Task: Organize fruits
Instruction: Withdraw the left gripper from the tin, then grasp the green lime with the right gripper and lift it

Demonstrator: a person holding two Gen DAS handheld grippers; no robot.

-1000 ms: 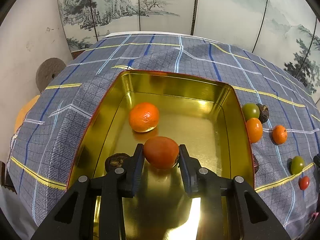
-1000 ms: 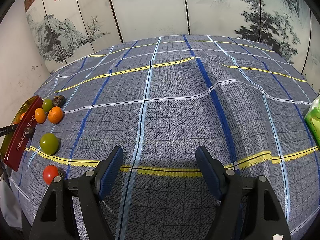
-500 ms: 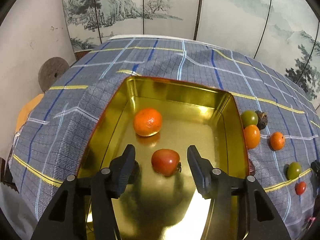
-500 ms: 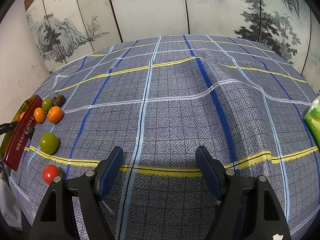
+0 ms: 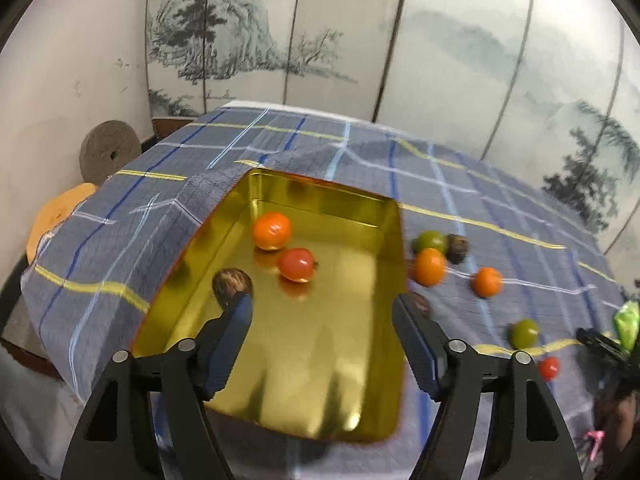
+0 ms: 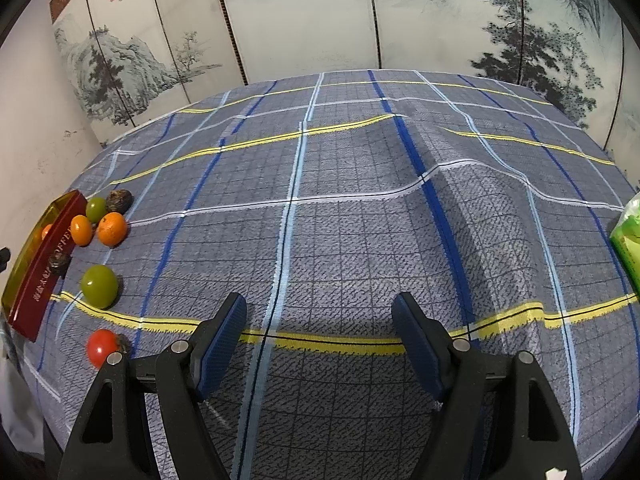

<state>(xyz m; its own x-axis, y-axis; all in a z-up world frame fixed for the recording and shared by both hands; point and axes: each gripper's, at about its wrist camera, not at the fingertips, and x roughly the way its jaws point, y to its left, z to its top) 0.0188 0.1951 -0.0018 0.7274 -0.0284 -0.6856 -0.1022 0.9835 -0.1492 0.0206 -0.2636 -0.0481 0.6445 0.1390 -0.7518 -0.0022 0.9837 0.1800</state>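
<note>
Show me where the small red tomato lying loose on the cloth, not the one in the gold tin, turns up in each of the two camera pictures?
Left wrist view: the small red tomato sits low at the right edge, just below a green fruit.
Right wrist view: it lies at the lower left, beside the right gripper's left finger.
Shared landmark: the gold tin, seen edge-on at far left in the right view.

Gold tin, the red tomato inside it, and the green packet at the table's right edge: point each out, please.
Gold tin point(image 5: 352, 200), left wrist view, far inner wall.
Red tomato point(image 5: 296, 265), left wrist view, middle of its skin.
Green packet point(image 6: 631, 236), right wrist view, its visible face.
</note>
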